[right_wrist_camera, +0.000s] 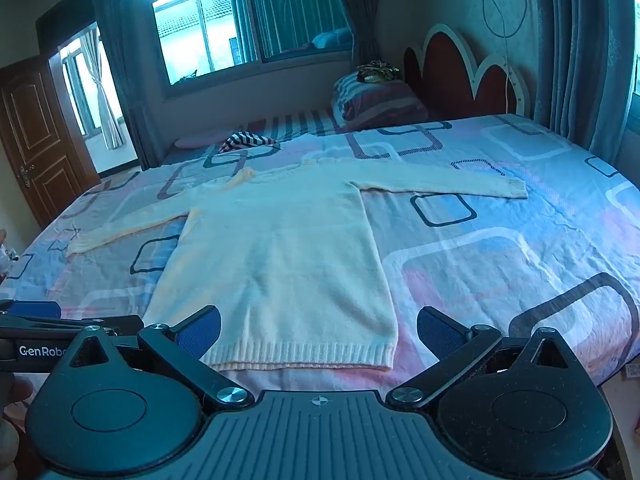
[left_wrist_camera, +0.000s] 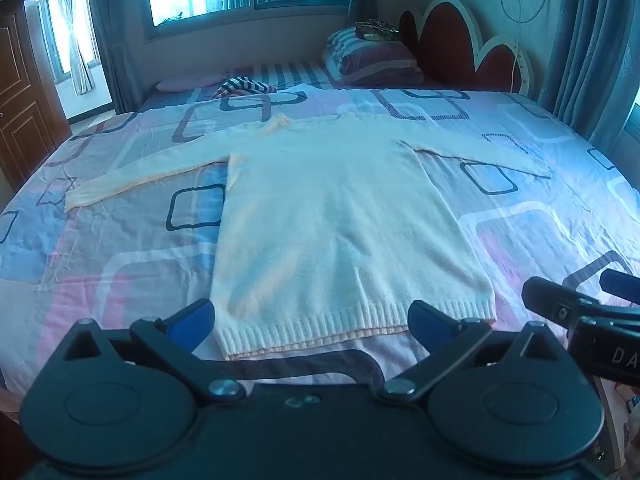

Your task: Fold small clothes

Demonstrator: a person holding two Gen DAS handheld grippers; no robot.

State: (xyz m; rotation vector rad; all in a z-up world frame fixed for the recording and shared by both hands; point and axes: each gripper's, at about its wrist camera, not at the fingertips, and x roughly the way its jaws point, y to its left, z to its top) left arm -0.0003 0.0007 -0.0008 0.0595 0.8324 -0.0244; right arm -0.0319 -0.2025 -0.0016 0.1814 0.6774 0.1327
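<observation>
Surface: bed (left_wrist_camera: pixel 120 240), patterned sheet.
Sweater (left_wrist_camera: pixel 332 216): flat mid-bed, sleeves spread.
Handling: soft, light knit; likely best pinched at the ribbed hem corners.
Left hand-held gripper (left_wrist_camera: pixel 312 320): apart, empty.
Right hand-held gripper (right_wrist_camera: pixel 320 328): apart, empty.

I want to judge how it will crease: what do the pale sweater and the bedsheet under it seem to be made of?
Sweater: looks like a soft, fuzzy knit, perhaps wool or acrylic; the ribbed hem and matte, slightly hairy surface suggest it.
Bedsheet: looks like thin woven cotton or a blend, smooth and printed with rounded squares; fine wrinkles show.
</observation>
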